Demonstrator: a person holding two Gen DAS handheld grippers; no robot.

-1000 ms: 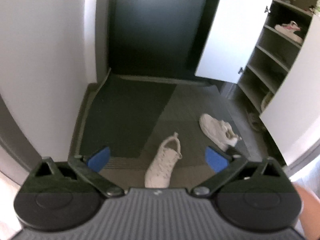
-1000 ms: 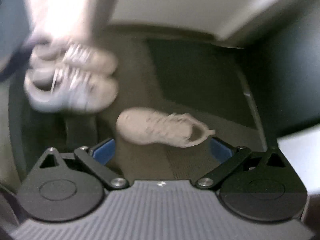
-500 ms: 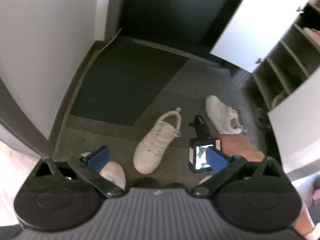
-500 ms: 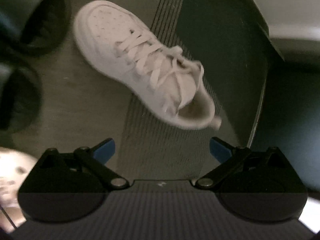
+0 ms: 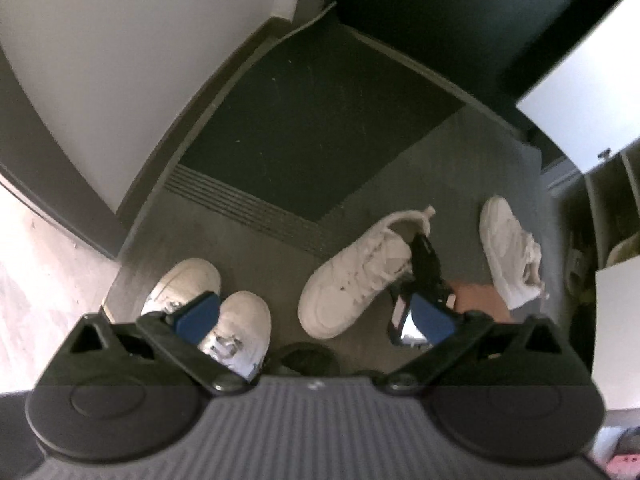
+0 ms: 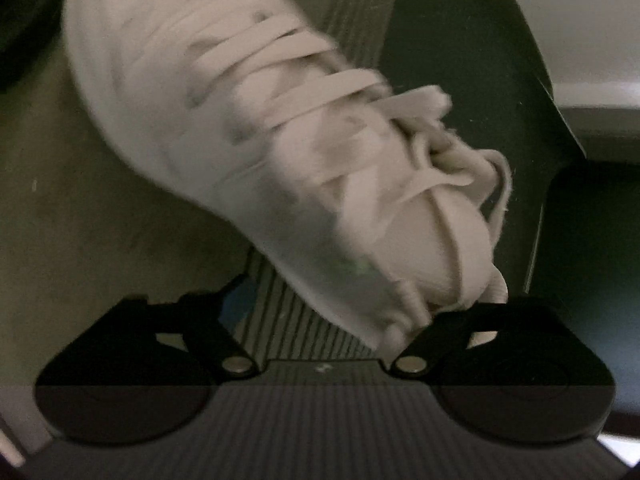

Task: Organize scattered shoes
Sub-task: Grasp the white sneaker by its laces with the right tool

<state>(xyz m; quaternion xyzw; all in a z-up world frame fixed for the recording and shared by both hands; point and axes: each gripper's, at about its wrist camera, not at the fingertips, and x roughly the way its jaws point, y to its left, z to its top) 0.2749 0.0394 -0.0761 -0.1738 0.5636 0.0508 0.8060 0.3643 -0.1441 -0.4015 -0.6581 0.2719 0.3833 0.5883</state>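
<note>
Dark mat (image 5: 320,120), grey floor (image 5: 440,168), white wall (image 5: 120,60).

In the right wrist view the white sneaker (image 6: 256,128) is smeared by motion blur, its toe cut off by the top edge and its heel hidden behind the right hand-held gripper (image 6: 320,312). That gripper's right fingertip is covered by the shoe, so whether it grips cannot be told. In the left wrist view, a blue finger (image 5: 198,316) of the left hand-held gripper (image 5: 316,318) partly covers the pair of pale shoes (image 5: 240,320). The shoe cabinet (image 5: 612,208) is cut by the right edge, its contents too dim to identify.
</note>
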